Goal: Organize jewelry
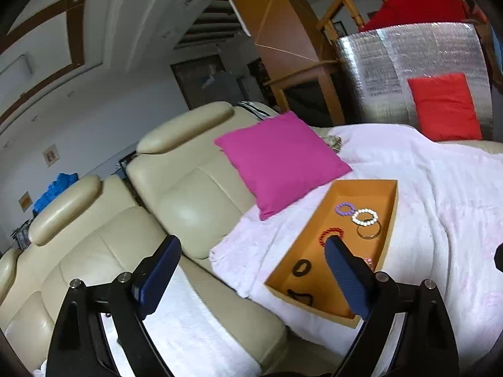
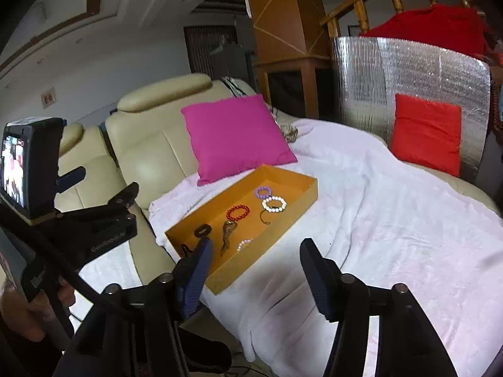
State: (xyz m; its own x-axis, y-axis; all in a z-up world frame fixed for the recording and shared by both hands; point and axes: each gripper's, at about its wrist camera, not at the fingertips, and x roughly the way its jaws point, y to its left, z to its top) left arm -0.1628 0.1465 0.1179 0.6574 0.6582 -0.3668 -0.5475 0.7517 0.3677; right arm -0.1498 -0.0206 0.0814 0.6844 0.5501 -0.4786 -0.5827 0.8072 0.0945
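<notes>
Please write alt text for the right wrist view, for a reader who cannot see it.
An orange tray on a white blanket holds red, white and purple bead bracelets. The open, empty right hand-held gripper points toward it; a pink cushion lies behind.

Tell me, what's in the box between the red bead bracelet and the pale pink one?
A brownish metal piece lies on the tray's floor between the red bead bracelet and the pale pink bracelet. The right wrist view shows it; what it is exactly, I cannot tell.
</notes>
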